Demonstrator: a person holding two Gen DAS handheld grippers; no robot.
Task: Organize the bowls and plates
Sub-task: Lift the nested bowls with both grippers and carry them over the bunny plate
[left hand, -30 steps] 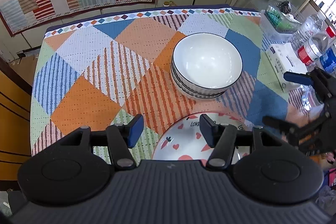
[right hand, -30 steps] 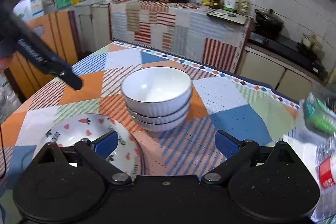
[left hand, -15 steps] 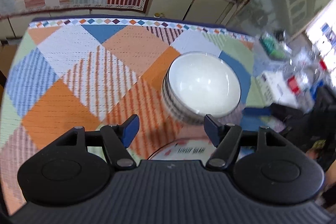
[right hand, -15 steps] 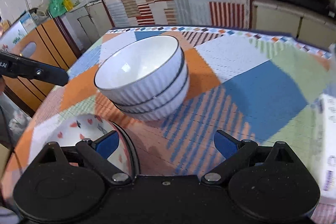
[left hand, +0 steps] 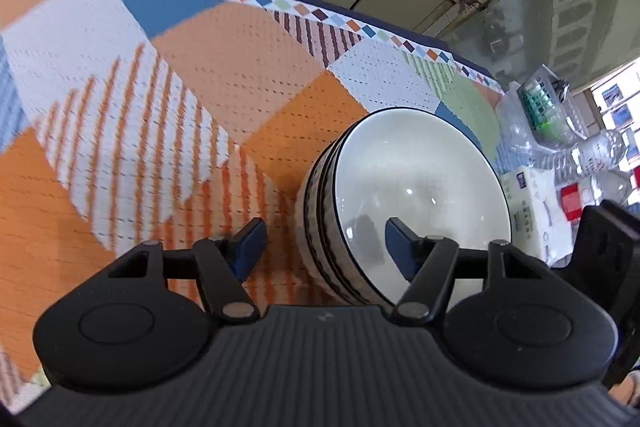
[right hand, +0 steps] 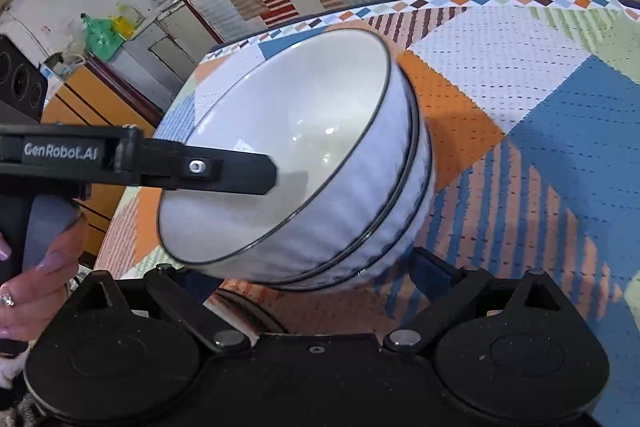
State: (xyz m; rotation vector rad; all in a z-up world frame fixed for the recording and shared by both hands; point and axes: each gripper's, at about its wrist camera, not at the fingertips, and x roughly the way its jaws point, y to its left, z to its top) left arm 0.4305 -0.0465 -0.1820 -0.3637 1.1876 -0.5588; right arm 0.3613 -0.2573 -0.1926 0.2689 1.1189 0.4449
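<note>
Patchwork tablecloth (left hand: pixel 224 75) under stacked bowls (left hand: pixel 416 195): left gripper (left hand: pixel 322 247) closing, rim between its fingers, pads apparently not touching; right gripper (right hand: pixel 320 275) wide open, fingertips mostly hidden behind the stack.

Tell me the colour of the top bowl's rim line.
Black, a thin line round the white top bowl; clearest in the right wrist view.

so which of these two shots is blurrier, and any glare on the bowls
Left wrist view: tablecloth smeared by motion, small glints inside the top bowl. Right wrist view: sharper, bowl stack bulged by fisheye, faint highlights, the left gripper shadowing it.
</note>
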